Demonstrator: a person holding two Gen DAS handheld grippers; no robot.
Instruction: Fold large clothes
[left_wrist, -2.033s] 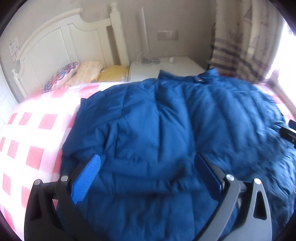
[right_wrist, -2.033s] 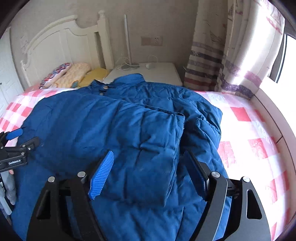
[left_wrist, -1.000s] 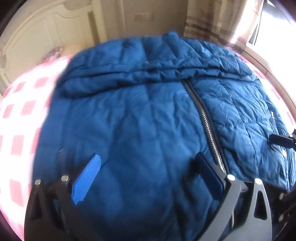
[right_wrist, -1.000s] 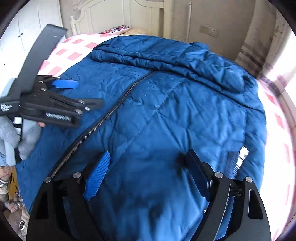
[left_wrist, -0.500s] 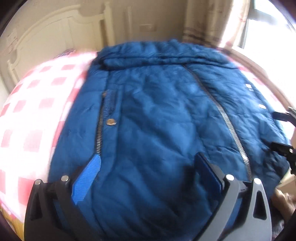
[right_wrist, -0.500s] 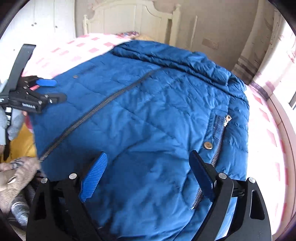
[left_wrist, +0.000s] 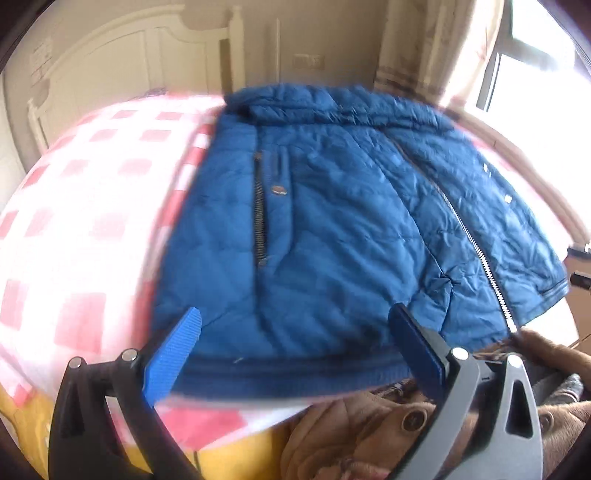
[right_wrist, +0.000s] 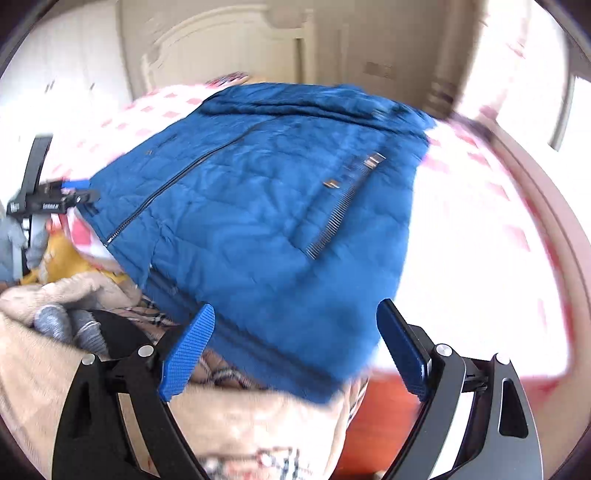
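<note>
While my left gripper (left_wrist: 295, 350) hangs over the hem at six o'clock, jaws wide and empty, the blue jacket (left_wrist: 332, 229) lies zipped and flat on the checked bed (left_wrist: 74, 221); my right gripper (right_wrist: 295, 350) likewise gapes, gripping nothing.

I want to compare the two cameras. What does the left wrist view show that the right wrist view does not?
Only the left wrist view shows the window and the yellow bed side below the sheet.

Only the right wrist view shows the left hand-held gripper from outside, at the jacket's corner, and red floor.

Both show the blue jacket lying zipped, front up, on the pink checked bedsheet, with the white headboard behind.
</note>
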